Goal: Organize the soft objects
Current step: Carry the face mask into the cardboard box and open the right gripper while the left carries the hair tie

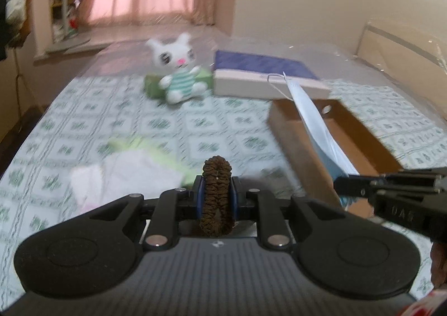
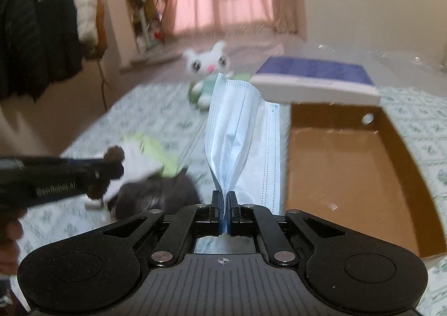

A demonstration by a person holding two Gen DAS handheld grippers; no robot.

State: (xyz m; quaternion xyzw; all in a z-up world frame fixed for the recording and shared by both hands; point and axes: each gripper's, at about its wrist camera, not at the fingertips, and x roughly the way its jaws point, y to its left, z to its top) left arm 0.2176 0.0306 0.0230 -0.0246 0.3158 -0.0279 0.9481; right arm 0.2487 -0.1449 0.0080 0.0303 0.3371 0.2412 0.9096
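Observation:
My left gripper (image 1: pixel 217 196) is shut on a brown scrunchie (image 1: pixel 217 176), held above the bed; it also shows at the left of the right wrist view (image 2: pixel 114 154). My right gripper (image 2: pixel 223 201) is shut on a light blue face mask (image 2: pixel 237 126), which stands up from the jaws beside the open brown cardboard box (image 2: pixel 349 170). In the left wrist view the mask (image 1: pixel 315 123) hangs over the box (image 1: pixel 290 143). A white plush bunny (image 1: pixel 180 70) in a green striped top sits farther back.
A purple-topped flat box (image 1: pixel 265 76) lies behind the cardboard box. White and lime-green cloths (image 1: pixel 134 165) and a dark garment (image 2: pixel 156 196) lie on the green-patterned bedsheet (image 1: pixel 111 109). Jackets (image 2: pixel 36 36) hang at the left. Pink curtains are behind.

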